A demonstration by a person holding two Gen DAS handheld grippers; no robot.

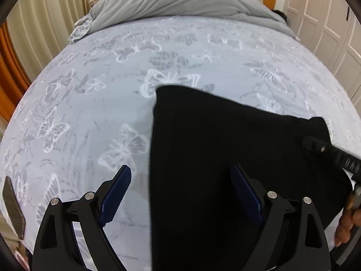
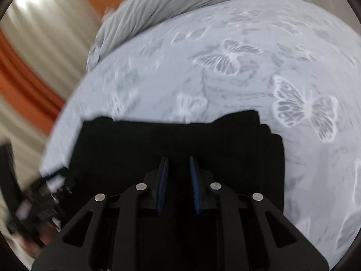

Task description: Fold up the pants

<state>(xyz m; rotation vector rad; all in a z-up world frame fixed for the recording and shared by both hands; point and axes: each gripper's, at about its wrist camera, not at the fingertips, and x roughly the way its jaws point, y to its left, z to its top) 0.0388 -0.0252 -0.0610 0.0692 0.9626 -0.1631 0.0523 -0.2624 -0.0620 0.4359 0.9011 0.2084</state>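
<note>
The pants (image 1: 225, 158) lay on the bed (image 1: 90, 113), near its front edge, already as a compact dark bundle. I judged that most of the folding was done: in the right view I saw several layers stacked at the right edge of the pants. What was left, I think, was a last fold or only some smoothing.

My left claw (image 1: 180, 189) was wide apart and held nothing; one finger was over the sheet, the other over the pants. My right claw (image 2: 178, 180) was narrow, with a small gap between the pads, over the pants. Whether cloth was pinched there I could not tell, because all was black.

The left view showed the left edge of the pants and my right claw at the far side. Only the right view, though blurred, showed the layers.
</note>
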